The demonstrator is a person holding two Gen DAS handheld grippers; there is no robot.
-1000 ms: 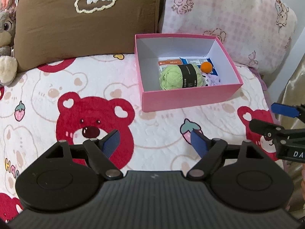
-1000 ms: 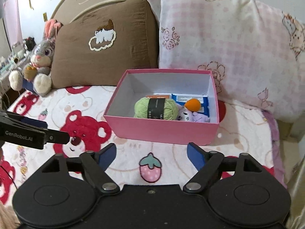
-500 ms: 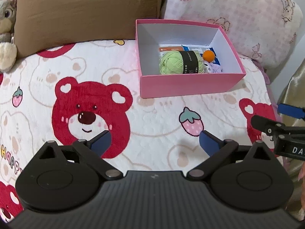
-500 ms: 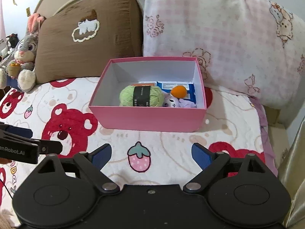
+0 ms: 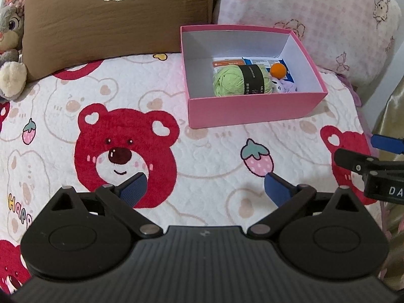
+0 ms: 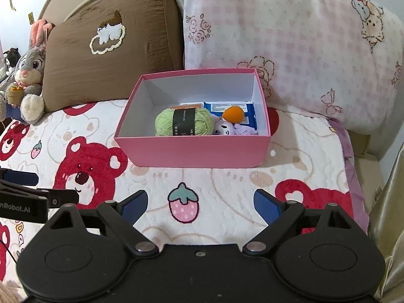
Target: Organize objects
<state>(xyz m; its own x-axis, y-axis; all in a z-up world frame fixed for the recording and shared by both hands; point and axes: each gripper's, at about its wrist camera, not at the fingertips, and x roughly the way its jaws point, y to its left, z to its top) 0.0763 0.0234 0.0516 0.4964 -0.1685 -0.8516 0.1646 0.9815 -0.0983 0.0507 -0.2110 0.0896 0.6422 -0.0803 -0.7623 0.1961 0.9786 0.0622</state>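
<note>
Left hand-held gripper: jaws just opened further, now wide, nothing between the blue pads, only bedspread beneath. Right hand-held gripper: likewise spread wide and empty, hovering over the near part of the bed beside the left one.

Further out, toward the head edge of the bed: pink box, open-topped, resting on the bedspread just in front of the brown pillow and the pink checked pillow. Inside, a ball of green yarn against the near wall, an orange ball and a small lilac plush toy toward the right wall, flat printed packets lying under them along the far wall.

No loose item visible on the bedspread around the box or between box and grippers. Plush rabbit propped at the left corner by the brown pillow, apparently part of the bed's furnishing rather than something to sort, though hard to be sure.

Judged from this: gathering into the box seemingly finished or nearly so, both hands free. Possibly left: closing the box, if a lid exists, none in view; or fetching things outside the frames.
</note>
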